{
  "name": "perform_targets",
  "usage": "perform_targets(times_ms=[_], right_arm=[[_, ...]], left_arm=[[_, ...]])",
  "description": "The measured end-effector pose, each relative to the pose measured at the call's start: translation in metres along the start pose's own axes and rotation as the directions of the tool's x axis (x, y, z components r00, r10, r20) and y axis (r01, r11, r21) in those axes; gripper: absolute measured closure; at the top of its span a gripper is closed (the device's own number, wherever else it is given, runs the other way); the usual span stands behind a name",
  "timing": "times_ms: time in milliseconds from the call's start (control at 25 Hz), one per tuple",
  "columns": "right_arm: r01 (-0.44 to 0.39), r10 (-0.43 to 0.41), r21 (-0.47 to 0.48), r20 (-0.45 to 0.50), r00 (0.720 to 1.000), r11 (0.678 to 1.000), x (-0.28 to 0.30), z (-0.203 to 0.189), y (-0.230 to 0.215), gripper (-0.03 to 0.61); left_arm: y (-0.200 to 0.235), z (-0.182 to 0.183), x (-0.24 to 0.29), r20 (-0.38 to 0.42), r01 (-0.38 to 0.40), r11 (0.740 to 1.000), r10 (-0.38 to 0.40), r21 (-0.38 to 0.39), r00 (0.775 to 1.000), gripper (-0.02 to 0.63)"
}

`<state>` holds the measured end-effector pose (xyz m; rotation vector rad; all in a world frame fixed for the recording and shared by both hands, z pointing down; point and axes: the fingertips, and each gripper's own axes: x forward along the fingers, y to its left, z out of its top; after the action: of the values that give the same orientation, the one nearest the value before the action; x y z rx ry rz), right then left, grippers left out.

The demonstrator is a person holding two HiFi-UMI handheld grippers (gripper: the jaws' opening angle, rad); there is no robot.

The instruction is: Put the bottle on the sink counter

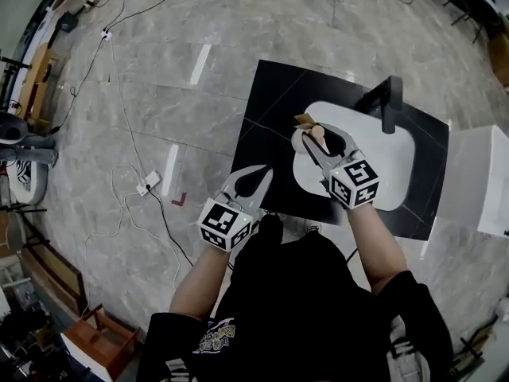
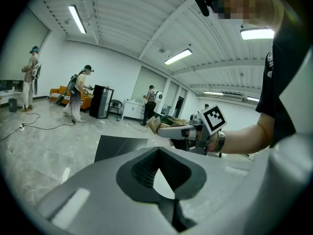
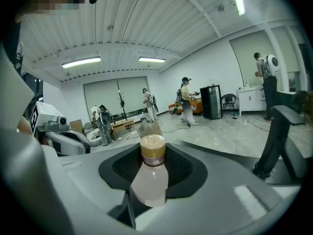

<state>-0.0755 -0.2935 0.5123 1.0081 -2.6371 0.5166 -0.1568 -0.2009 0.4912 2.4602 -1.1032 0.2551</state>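
One bottle (image 3: 149, 177) in right claw (image 1: 322, 143) over white sink (image 1: 390, 169) (black faucet (image 1: 391, 102) beyond).

Your right gripper (image 1: 316, 143), arm outstretched, clamps the bottle (image 3: 149, 180); your left gripper (image 1: 254, 180) sits nearer you, jaws together, empty.

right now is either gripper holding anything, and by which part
Right gripper holds the bottle by its body below the gold cap; left gripper holds nothing.
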Motion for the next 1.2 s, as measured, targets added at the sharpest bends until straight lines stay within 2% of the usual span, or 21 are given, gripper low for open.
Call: perform_targets(times_ms=[480, 1000, 1200], right_arm=[[0.086, -0.086, -0.007, -0.026, 0.996, 0.996, 0.073, -0.012, -0.044, 0.411], [0.136, -0.138, -0.04, -0.052, 0.989, 0.99, 0.129, -0.016, -0.068, 0.413], [0.144, -0.146, -0.052, -0.049, 0.988, 0.988, 0.145, -0.017, -0.071, 0.411]], left_arm=[[0.043, -0.007, 0.031, -0.028, 0.099, 0.995, -0.098, 0.004, 0.995, 0.614], [0.071, -0.007, 0.034, -0.044, 0.133, 0.991, -0.132, 0.014, 0.99, 0.614], [0.08, -0.019, 0.028, -0.072, 0.133, 0.991, -0.133, 0.001, 0.989, 0.614]])
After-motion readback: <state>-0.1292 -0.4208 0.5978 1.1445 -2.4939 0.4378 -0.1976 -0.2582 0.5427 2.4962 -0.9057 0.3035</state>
